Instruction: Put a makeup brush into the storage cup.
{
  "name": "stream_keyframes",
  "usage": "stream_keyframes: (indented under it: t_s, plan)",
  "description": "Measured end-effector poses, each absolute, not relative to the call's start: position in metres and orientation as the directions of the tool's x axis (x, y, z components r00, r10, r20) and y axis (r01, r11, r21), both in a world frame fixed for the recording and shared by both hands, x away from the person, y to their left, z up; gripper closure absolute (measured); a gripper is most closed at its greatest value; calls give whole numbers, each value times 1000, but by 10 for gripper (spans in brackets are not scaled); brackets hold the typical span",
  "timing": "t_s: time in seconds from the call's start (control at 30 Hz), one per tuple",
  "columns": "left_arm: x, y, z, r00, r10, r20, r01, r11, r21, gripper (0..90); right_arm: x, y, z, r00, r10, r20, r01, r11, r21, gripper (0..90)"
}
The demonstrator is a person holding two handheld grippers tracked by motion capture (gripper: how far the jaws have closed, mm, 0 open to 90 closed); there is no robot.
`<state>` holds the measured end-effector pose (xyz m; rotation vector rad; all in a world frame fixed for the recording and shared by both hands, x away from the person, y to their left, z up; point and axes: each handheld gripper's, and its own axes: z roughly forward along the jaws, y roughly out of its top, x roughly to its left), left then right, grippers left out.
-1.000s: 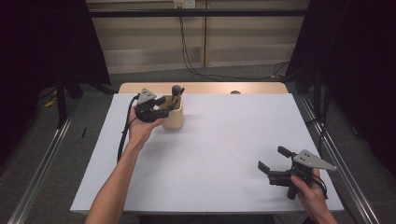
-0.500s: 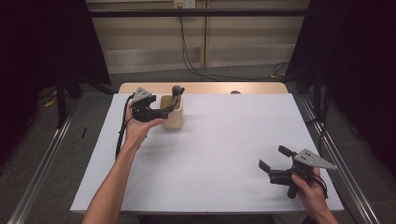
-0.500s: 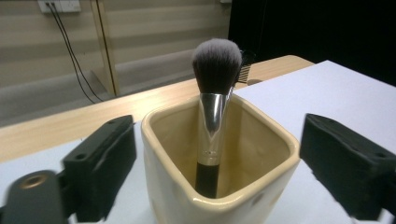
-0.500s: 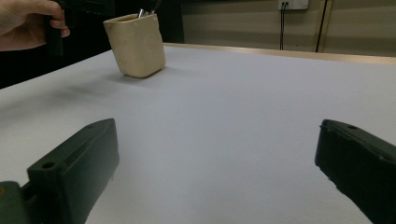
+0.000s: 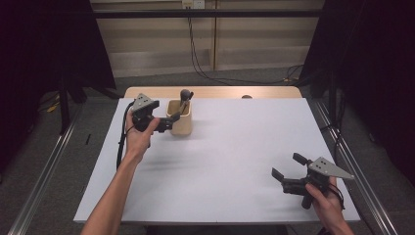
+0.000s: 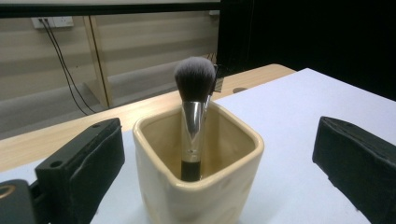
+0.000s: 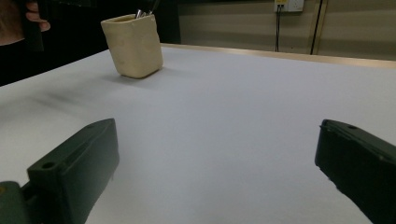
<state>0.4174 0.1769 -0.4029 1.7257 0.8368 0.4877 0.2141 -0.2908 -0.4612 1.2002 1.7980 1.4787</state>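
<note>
A cream ceramic cup (image 5: pixel 180 120) (image 6: pixel 201 186) stands at the table's far left. A makeup brush (image 5: pixel 184 94) (image 6: pixel 194 81) rests in it, bristles up, with a second thin tool leaning behind it. My left gripper (image 5: pixel 171 123) (image 6: pixel 217 168) hovers just left of the cup and points at it. Its jaws have just been opening; the cup sits ahead between them, untouched by the pads. My right gripper (image 5: pixel 288 165) (image 7: pixel 215 172) stands open over the near right of the table, with nothing between its fingers. The cup (image 7: pixel 133 44) lies far off in its view.
The white tabletop (image 5: pixel 235 147) has a bare wooden strip (image 5: pixel 215 92) along its far edge, with a small dark spot (image 5: pixel 246 97) on it. Metal rails run along both sides of the table. Cables hang down the back wall.
My left gripper has drawn back to the left and slightly up from the cup, and its jaws have spread wide. The brush stays in the cup. The right gripper has not moved.
</note>
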Motion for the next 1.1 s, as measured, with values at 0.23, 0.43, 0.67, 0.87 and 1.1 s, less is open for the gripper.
stream_keyframes:
  t_s: [0.23, 0.43, 0.67, 0.87, 1.1]
  plan:
    - [399, 178, -401, 691, 720, -64, 273, -178, 945, 25, 214, -291, -461, -475, 869, 140, 307, 14, 952, 0]
    - [389, 186, -400, 678, 732, -67, 275, -168, 946, 24, 214, -292, -461, -475, 869, 139, 305, 15, 952, 0]
    - [375, 197, -401, 671, 739, -56, 274, -177, 945, 24, 213, -292, -461, -472, 871, 138, 301, 12, 954, 0]
    - [365, 205, -410, 660, 748, -72, 294, -169, 941, 24, 212, -292, -461, -475, 869, 136, 302, 15, 953, 0]
    - [351, 210, -414, 642, 765, -54, 274, -163, 948, 22, 212, -293, -460, -469, 873, 137, 300, 11, 954, 0]
